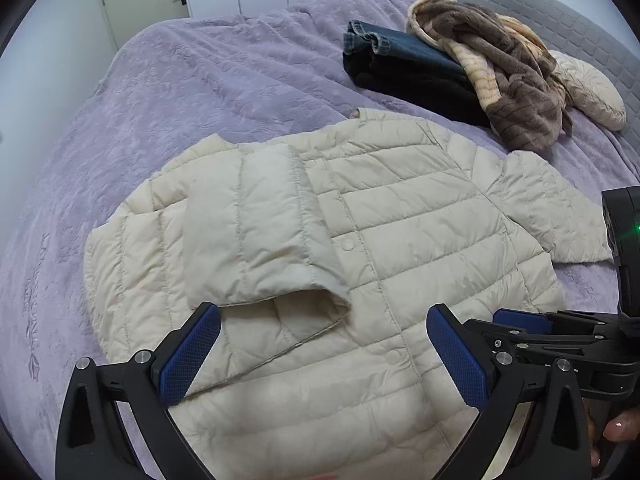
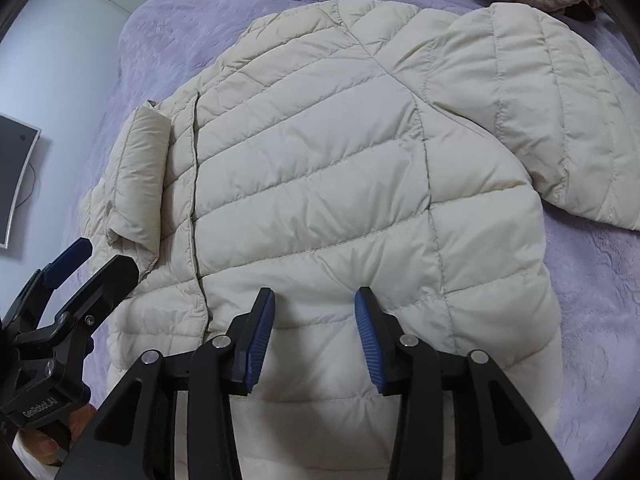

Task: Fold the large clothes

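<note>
A cream quilted puffer jacket (image 1: pixel 400 216) lies flat, snaps closed, on the lavender bed; it also shows in the right wrist view (image 2: pixel 320 184). Its left sleeve (image 1: pixel 264 224) is folded in across the front, cuff toward me. Its right sleeve (image 1: pixel 560 208) still lies spread outward (image 2: pixel 560 112). My left gripper (image 1: pixel 324 320) is open and empty just above the folded cuff. My right gripper (image 2: pixel 314 300) is open and empty over the jacket's lower hem; it also shows at the right edge of the left wrist view (image 1: pixel 520 320).
A stack of folded jeans and dark clothes (image 1: pixel 400 64) sits at the far side of the bed (image 1: pixel 200 92), with a brown and cream fleece garment (image 1: pixel 512 80) heaped on it. A cream pillow (image 1: pixel 588 88) and grey headboard (image 1: pixel 560 12) are at far right. A monitor (image 2: pixel 16 184) hangs on the left wall.
</note>
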